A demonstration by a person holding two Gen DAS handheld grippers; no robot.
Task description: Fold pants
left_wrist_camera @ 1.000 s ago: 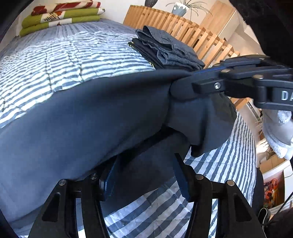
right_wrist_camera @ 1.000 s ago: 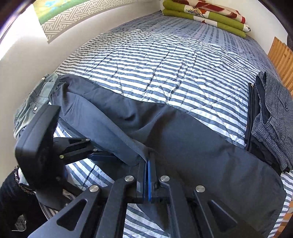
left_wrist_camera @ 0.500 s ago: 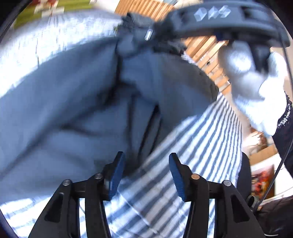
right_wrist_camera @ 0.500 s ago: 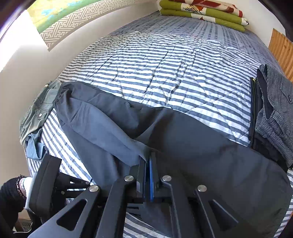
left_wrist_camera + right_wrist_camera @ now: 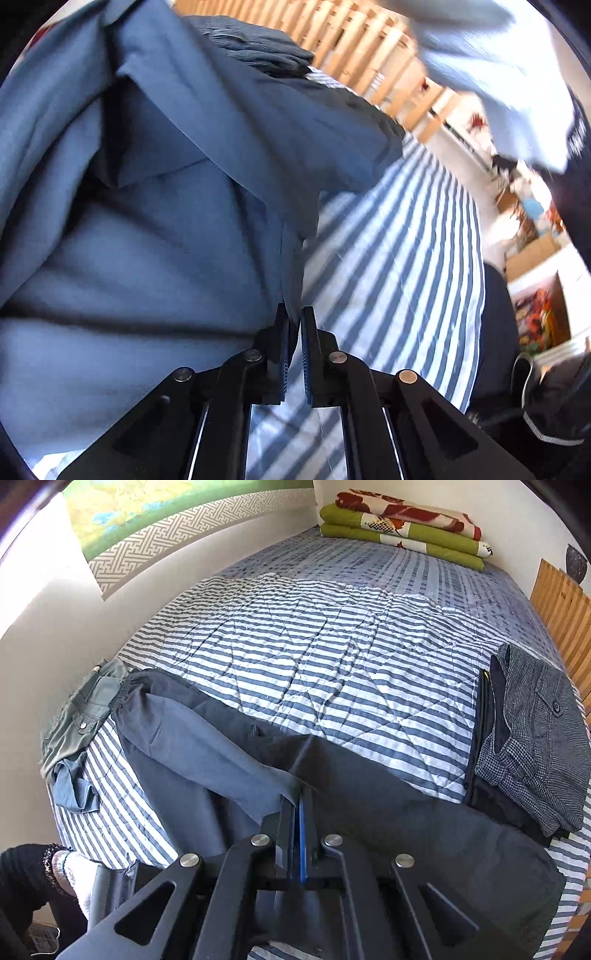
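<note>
Pants [image 5: 207, 753]: I see the dark grey pants spread across the near edge of the striped bed cover [image 5: 332, 657].
Left gripper [image 5: 294, 321]: its jaws have just been closing; now they pinch a fold of the pants edge.
Right gripper [image 5: 299, 805]: I keep it clamped on a raised fold near the middle of the pants.
Folded clothes [image 5: 535, 734]: a pile on the right.

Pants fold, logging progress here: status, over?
Left gripper just closed on pants edge. Right gripper shut on a fabric fold. Pants spread on striped bed, unfolded. Nothing in the way.
</note>
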